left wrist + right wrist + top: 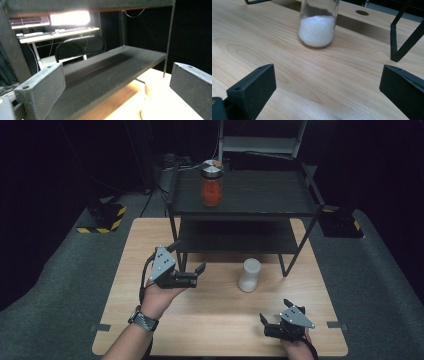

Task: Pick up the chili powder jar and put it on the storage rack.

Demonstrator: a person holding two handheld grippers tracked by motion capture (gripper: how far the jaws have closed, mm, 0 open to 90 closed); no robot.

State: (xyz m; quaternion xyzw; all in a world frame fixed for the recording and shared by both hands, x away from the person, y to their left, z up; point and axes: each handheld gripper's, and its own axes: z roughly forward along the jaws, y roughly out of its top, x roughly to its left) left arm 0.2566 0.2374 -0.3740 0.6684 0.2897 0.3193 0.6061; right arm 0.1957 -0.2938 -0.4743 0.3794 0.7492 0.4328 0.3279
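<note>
A clear jar (249, 275) part-filled with white grains stands upright on the wooden table (215, 320), just in front of a black 2-tier shelf (245, 212). On the shelf's top tier, near its back left corner, stands a second jar (212, 183) with red contents and a lid.

The left gripper (189, 261) is held up above the table to the left of the white jar, jaws spread wide and holding nothing. Its own view looks under the top tier along the lower one, with the white jar (156, 100) low between the jaws, blurred and close. The right gripper (275, 312) sits low at the near right edge of the table, jaws likewise wide apart and empty. In the right gripper view the white jar (318, 23) stands ahead, left of centre, with bare table between it and the jaws.

The work in hand looks like a reach for the white jar, and the left gripper seems nearer to it. The jar is tall and narrow, so a jaw that touches one side first could tip it or push it into the shelf leg (282, 265) beside it. Smooth glass may slip if the grip is light. I cannot tell whether this jar has a lid; if it is open, a knock would spill grains over the table.
</note>
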